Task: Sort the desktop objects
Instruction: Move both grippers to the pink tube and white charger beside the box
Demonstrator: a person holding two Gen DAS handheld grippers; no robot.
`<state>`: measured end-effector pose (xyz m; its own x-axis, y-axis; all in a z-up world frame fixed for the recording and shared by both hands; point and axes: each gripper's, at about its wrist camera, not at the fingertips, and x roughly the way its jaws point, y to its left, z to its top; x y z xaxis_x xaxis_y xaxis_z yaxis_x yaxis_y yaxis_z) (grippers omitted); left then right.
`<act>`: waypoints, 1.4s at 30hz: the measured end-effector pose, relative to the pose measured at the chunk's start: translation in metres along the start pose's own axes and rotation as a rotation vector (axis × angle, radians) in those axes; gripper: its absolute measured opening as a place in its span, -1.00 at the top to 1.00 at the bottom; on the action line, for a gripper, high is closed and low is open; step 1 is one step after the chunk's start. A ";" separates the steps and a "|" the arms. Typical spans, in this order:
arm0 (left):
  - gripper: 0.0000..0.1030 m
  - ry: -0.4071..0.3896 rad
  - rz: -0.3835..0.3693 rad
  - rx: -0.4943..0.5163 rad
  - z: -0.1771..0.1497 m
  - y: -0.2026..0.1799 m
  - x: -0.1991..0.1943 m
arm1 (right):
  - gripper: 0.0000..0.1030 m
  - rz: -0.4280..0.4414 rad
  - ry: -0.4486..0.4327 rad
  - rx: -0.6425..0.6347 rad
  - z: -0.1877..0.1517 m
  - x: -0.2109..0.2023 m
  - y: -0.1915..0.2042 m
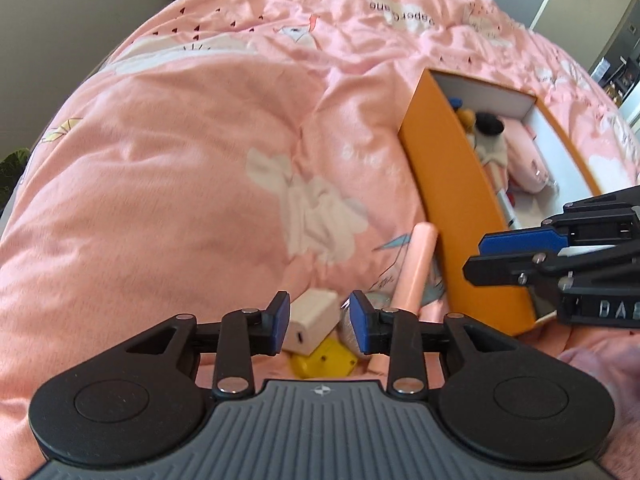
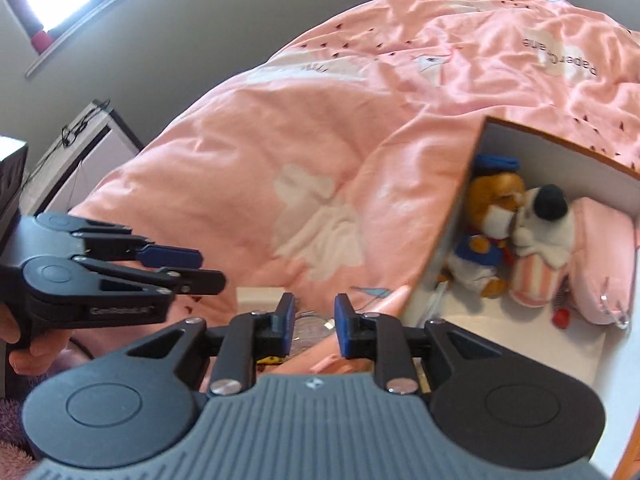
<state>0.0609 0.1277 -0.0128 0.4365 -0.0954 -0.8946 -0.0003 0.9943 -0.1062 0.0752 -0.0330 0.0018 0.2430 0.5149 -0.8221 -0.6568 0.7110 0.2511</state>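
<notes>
1. The things lie on a bed under a pink quilt (image 1: 180, 184); no desk is in view. An orange box (image 1: 452, 208) with a white inside rests on the quilt toward the right side of the bed.

2. Already in the box: a brown bear toy (image 2: 490, 216) in blue, a white plush with a black head (image 2: 546, 210) on a striped base, a pink pouch (image 2: 604, 256) along the right wall, and a small red item (image 2: 562, 316) on the floor of the box. By this showing, a fair share of the sorting looks done.

3. Still out on the quilt, just beside the box's near left corner, sits a small cluster: a white charger block (image 1: 314, 320), a yellow item (image 1: 324, 362) below it, a pink tube (image 1: 412, 272) leaning along the box's outer wall, and something clear and crinkly (image 1: 352, 324), too hidden to name.

4. The left tongs (image 1: 320, 324) hang over this cluster, released; the charger shows between the blue pads but is not pressed by them.

5. The right tongs (image 2: 316, 326) are also released and hold nothing, poised above the near left corner of the box, with the pink tube below them.

6. The judgement: the four loose items remain to be boxed, and the charger seems the likely next pick.
</notes>
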 end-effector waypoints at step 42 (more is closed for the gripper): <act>0.00 0.117 -0.038 0.154 -0.019 0.013 0.072 | 0.31 -0.163 0.278 -0.181 0.000 0.065 0.036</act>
<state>0.0751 0.1326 -0.0864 0.3257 -0.1287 -0.9367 0.1552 0.9845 -0.0813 0.0670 0.0261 -0.0425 0.1681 0.2340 -0.9576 -0.7469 0.6642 0.0312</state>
